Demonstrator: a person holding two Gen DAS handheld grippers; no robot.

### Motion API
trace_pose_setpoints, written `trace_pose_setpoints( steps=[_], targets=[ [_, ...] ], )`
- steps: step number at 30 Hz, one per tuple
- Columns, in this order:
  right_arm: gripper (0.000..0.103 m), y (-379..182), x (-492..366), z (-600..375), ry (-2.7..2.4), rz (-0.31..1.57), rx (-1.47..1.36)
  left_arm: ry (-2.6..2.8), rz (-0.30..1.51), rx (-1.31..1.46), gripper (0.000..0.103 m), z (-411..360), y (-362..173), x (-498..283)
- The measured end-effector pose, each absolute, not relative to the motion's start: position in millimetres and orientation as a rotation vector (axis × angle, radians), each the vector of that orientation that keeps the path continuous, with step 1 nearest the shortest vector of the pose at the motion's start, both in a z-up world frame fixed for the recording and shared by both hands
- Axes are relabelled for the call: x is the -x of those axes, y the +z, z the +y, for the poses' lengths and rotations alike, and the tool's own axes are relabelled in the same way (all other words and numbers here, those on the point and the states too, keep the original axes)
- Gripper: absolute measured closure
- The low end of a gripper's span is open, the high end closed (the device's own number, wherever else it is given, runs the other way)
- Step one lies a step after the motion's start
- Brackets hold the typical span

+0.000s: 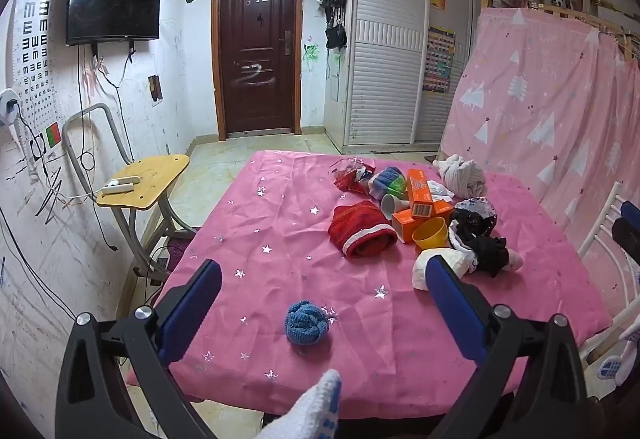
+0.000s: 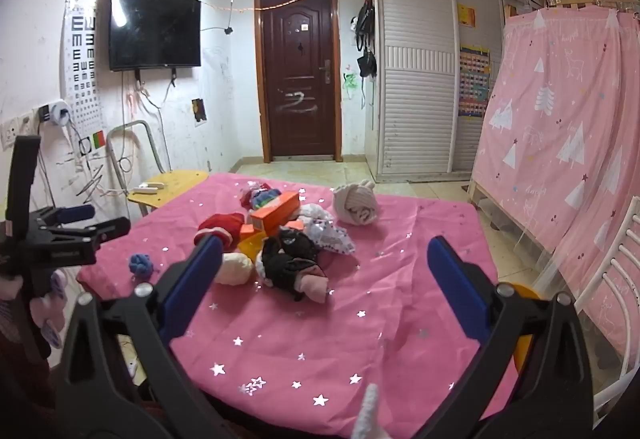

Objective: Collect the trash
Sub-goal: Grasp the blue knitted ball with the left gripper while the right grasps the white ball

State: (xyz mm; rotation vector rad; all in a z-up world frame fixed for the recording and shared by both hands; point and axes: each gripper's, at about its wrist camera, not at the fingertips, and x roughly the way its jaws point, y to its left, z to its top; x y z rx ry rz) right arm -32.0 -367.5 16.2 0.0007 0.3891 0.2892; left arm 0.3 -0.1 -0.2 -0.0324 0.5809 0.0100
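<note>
Two grippers spread wide, both empty: left gripper [image 1: 323, 291], right gripper [image 2: 325, 271]. Trash pile mid-frame, right of centre, on pink table [image 1: 280, 223]: orange boxes [image 1: 420, 195], yellow cup [image 1: 430, 233], red wrapper [image 1: 354, 175]. Socks mixed in. Best go slow, pick box only, leave blue sock ball [image 1: 306, 322].

A table under a pink star-spangled cloth [image 1: 280, 239] fills the lower middle of both views. Alone near its front edge, at lower centre of the left view, lies a blue knitted ball [image 1: 306, 322]. Toward the upper right sits a heap: a red knitted hat [image 1: 360, 233], orange boxes [image 1: 422, 195], a yellow cup [image 1: 430, 233], a grey cup [image 1: 390, 205], black cloth [image 1: 482, 243] and a cream bundle [image 1: 462, 175].
</note>
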Motion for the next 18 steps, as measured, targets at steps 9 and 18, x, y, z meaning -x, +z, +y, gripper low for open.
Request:
trace_pose_setpoints(
  steps=[9,18],
  targets=[
    [0.004,13.9,30.7,-367.5,0.289,0.393,-0.002,0.01,0.583,0.032,0.009,-0.1,-0.4,-0.5],
    [0.005,-8.4,16.6,-354.4,0.334,0.462,0.002,0.01,0.643,0.012,0.009,0.5,-22.1,-10.7]
  ],
)
